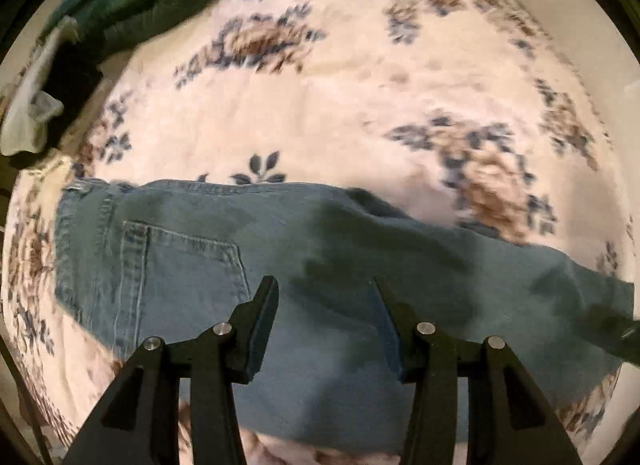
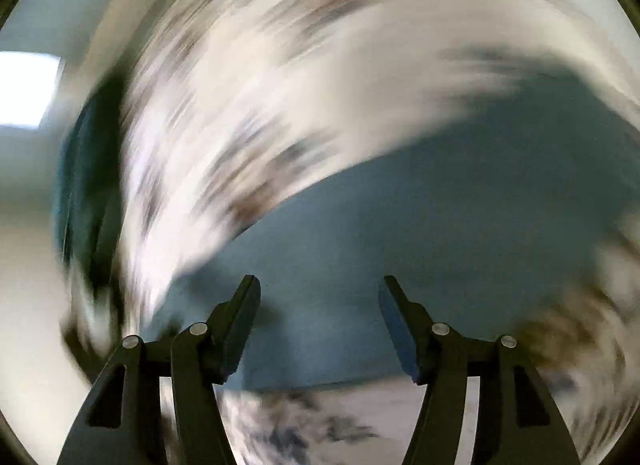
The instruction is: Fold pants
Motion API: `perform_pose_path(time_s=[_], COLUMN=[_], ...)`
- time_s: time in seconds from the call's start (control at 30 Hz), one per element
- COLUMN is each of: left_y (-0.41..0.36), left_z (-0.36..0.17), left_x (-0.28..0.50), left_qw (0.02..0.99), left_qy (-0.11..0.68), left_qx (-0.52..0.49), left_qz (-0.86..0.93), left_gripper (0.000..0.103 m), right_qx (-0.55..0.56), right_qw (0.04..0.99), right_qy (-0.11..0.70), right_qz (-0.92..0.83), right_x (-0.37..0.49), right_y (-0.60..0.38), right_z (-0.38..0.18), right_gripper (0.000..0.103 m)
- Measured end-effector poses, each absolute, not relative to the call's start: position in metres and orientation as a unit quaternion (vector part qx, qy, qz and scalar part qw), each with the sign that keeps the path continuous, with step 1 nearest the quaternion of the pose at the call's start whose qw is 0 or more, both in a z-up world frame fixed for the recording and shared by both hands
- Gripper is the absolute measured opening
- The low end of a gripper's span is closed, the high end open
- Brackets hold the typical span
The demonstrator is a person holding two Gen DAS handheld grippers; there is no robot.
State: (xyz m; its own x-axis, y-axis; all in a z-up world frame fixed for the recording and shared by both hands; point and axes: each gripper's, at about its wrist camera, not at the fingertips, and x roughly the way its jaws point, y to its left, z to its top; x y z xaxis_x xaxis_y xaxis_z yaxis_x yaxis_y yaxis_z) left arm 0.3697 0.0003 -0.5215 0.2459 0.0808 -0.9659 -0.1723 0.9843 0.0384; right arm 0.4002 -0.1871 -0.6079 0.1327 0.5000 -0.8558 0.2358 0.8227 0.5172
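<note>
1. Pants [image 1: 280, 265] lie flat across the floral bedspread [image 1: 320, 105], waistband at 9 o'clock.
2. Left gripper [image 1: 324, 285] and right gripper [image 2: 320, 285] both gape empty over denim.
3. We'd pinch the leg end at 3 o'clock and carry it to the waistband.

Both grippers look alike — the left gripper [image 1: 325, 285] and right gripper [image 2: 320, 285] have matte black, angular fingers tapering to thin tips, with blue-grey pads on the inner faces. Round silver pins — four in each frame's lower half — mark the linkage pivots.
</note>
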Motion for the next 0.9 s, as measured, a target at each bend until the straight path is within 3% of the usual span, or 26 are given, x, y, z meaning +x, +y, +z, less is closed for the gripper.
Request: perform_pose_path(time_s=[0.07, 0.17, 0.23, 0.27, 0.4, 0.47, 0.5, 0.6, 0.73, 0.8, 0.9], left_y=[0.020, 0.047, 0.068, 0.074, 0.085, 0.088, 0.090, 0.098, 0.123, 0.131, 0.136], left_z=[-0.544, -0.574, -0.591, -0.595, -0.590, -0.575, -0.567, -0.557, -0.586, -0.594, -0.591], left_x=[0.388, 0.413, 0.426, 0.429, 0.432, 0.429, 0.426, 0.426, 0.435, 0.437, 0.436], left_qw=[0.770, 0.751, 0.742, 0.738, 0.728, 0.732, 0.738, 0.751, 0.738, 0.735, 0.735], left_qy=[0.630, 0.647, 0.652, 0.654, 0.658, 0.654, 0.649, 0.636, 0.648, 0.649, 0.647], left_qx=[-0.057, -0.093, -0.130, -0.149, -0.184, -0.179, -0.175, -0.164, -0.168, -0.181, -0.192], left_qz=[0.082, 0.094, 0.088, 0.082, 0.064, 0.065, 0.063, 0.066, 0.085, 0.073, 0.064], left_gripper=[0.044, 0.047, 0.047, 0.046, 0.046, 0.046, 0.046, 0.047, 0.046, 0.044, 0.044], right_qx=[0.239, 0.237, 0.260, 0.286, 0.366, 0.321, 0.302, 0.282, 0.253, 0.194, 0.218], right_qw=[0.669, 0.619, 0.601, 0.588, 0.555, 0.587, 0.610, 0.630, 0.576, 0.602, 0.654], right_qy=[0.684, 0.730, 0.746, 0.750, 0.743, 0.739, 0.727, 0.700, 0.744, 0.755, 0.723], right_qz=[0.166, 0.165, 0.121, 0.098, 0.076, 0.072, 0.088, 0.184, 0.226, 0.174, 0.054], right_x=[0.438, 0.478, 0.495, 0.498, 0.489, 0.487, 0.481, 0.487, 0.513, 0.529, 0.557], right_y=[-0.118, -0.074, -0.081, -0.093, -0.118, -0.112, -0.104, -0.064, 0.005, 0.014, -0.040], right_z=[-0.636, -0.695, -0.727, -0.741, -0.754, -0.726, -0.707, -0.662, -0.699, -0.722, -0.728], right_gripper=[0.064, 0.045, 0.025, 0.002, 0.000, 0.001, 0.008, 0.009, 0.009, 0.000, 0.000])
